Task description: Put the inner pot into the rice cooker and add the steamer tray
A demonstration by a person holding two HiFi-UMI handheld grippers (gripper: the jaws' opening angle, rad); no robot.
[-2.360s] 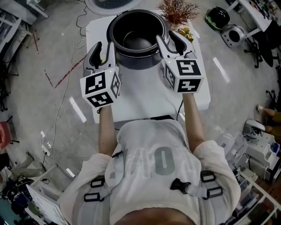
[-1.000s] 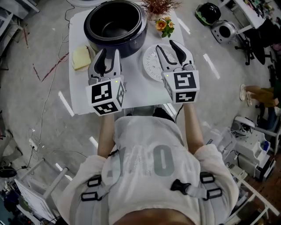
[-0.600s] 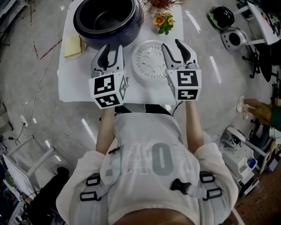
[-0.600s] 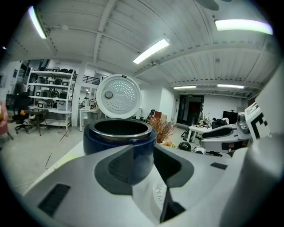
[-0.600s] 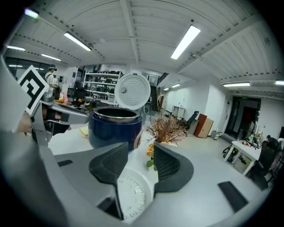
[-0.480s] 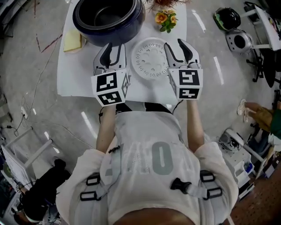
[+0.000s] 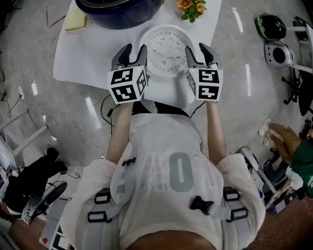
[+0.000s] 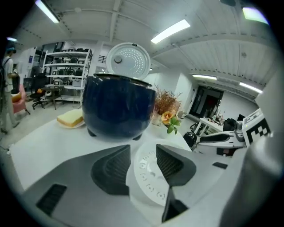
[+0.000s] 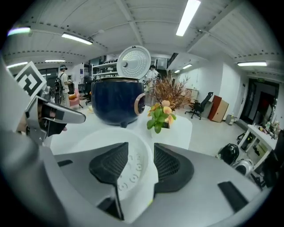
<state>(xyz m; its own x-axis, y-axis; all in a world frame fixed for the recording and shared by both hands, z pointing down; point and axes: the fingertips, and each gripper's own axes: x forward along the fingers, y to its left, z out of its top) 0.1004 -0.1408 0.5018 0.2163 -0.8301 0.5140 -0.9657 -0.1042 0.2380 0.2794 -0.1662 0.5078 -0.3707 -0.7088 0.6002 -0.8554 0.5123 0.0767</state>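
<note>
Steamer tray (image 7: 167, 51) is lying flat on the tabletop (image 7: 88, 53) before the rice cooker (image 7: 120, 10). You are straddling its rim with your left hand-held gripper (image 7: 134, 49), jaws just widening, and right hand-held gripper (image 7: 197, 49), jaws apart. Closing unevenly, you are risking a tilted, slipping lift.

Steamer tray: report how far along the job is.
Done: the rice cooker stands with its lid up; whether the inner pot is in cannot be seen here. In hand: the left gripper, jaws just opened wider, and right gripper each straddle the steamer tray rim, not clamped; it lies on the table. Left: grip, lift, seat it in the cooker.
</note>
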